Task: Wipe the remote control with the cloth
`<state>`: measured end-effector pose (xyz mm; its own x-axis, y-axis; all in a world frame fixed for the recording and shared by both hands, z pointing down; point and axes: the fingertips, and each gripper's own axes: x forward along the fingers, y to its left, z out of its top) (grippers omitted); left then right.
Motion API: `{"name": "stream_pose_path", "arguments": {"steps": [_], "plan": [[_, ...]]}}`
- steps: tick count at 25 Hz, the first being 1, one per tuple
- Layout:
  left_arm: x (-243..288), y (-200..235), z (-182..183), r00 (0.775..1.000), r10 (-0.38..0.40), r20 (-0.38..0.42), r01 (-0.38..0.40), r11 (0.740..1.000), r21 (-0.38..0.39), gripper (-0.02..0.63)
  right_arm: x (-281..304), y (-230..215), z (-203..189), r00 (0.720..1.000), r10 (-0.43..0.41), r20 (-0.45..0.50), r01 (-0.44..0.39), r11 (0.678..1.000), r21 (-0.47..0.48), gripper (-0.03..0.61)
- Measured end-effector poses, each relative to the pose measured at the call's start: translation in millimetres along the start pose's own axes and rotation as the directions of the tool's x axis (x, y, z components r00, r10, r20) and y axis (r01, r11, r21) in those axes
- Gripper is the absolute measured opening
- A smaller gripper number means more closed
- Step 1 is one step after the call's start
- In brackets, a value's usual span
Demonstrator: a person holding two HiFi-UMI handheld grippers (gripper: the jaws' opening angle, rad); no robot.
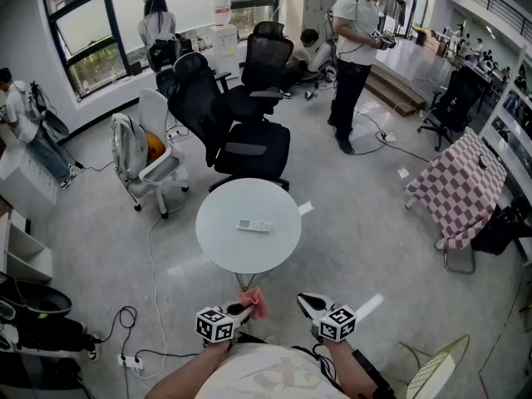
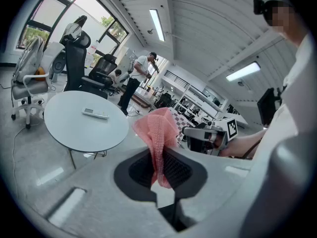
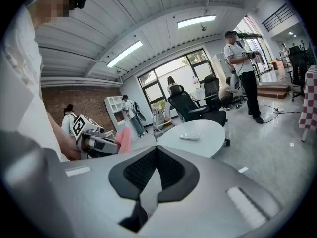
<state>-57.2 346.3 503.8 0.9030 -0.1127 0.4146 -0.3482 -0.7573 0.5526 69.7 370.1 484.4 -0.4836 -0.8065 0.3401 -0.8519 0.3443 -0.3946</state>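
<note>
Pinching pink cloth [image 2: 159,133] in fingers of left gripper [image 2: 159,163], fingers of right gripper [image 3: 155,168] pressed together empty, short of near edge of surface [image 1: 223,241] with remote control [image 1: 253,225] at centre

Both forearms reach out from the near edge, carrying the two grippers side by side, a little apart, each tipped slightly downward and aimed toward the far side. The left gripper [image 1: 239,309] has its jaws pressed together on a pink cloth [image 1: 256,302], which bunches up above the pads. The right gripper [image 1: 309,304] has its jaws fully together with nothing between them.
</note>
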Motion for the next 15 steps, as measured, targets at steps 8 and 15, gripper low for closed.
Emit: {"name": "stream_pose_path", "arguments": {"steps": [8, 15], "plan": [[-11.5, -3.2, -9.8, 1.0, 0.004, 0.0, -0.004, 1.0, 0.01, 0.02, 1.3, 7.7, -2.9, 1.0, -0.008, 0.029, 0.008, 1.0, 0.002, 0.008], [-37.3, 11.5, -13.2, 0.999, 0.04, 0.015, -0.04, 0.999, -0.001, 0.02, 19.3, 17.9, -3.3, 0.999, 0.018, 0.048, -0.019, 1.0, 0.021, 0.008]]}}
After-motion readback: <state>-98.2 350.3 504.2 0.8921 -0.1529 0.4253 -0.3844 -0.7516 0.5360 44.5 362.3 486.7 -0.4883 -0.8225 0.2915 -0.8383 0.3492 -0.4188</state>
